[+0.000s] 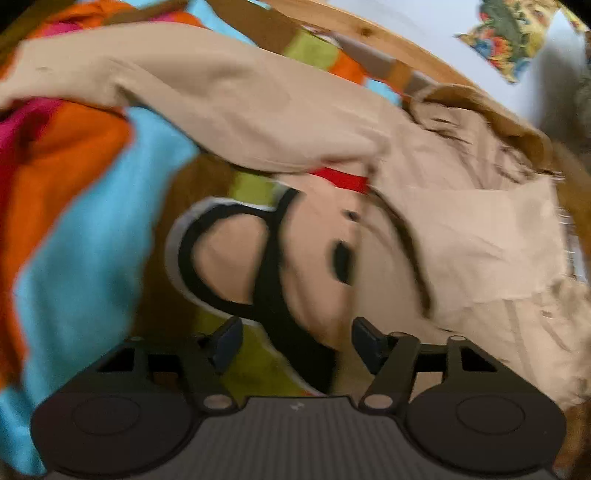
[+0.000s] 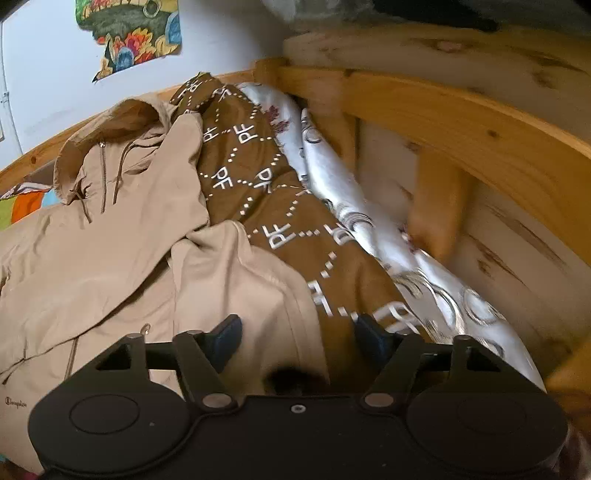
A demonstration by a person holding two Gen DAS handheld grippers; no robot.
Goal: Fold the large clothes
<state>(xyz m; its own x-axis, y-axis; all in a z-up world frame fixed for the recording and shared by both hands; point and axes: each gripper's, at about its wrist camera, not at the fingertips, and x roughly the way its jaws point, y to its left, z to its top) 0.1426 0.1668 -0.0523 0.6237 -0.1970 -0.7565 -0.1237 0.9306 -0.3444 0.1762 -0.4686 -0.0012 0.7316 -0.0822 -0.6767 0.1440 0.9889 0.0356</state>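
A large beige hooded jacket lies spread on the bed, hood toward the wall, zip and drawcords showing. In the left wrist view one beige sleeve stretches across the bright blanket to the upper left, and the jacket body fills the right. My left gripper is open above the cartoon print of the blanket, with nothing between its fingers. My right gripper is open too, hovering over the jacket's right edge where its sleeve meets a brown blanket.
A brown blanket with white "PF" letters and a silver-white patterned cover lie bunched along the wooden bed frame. A bright cartoon-print blanket covers the bed. A colourful cloth hangs on the white wall.
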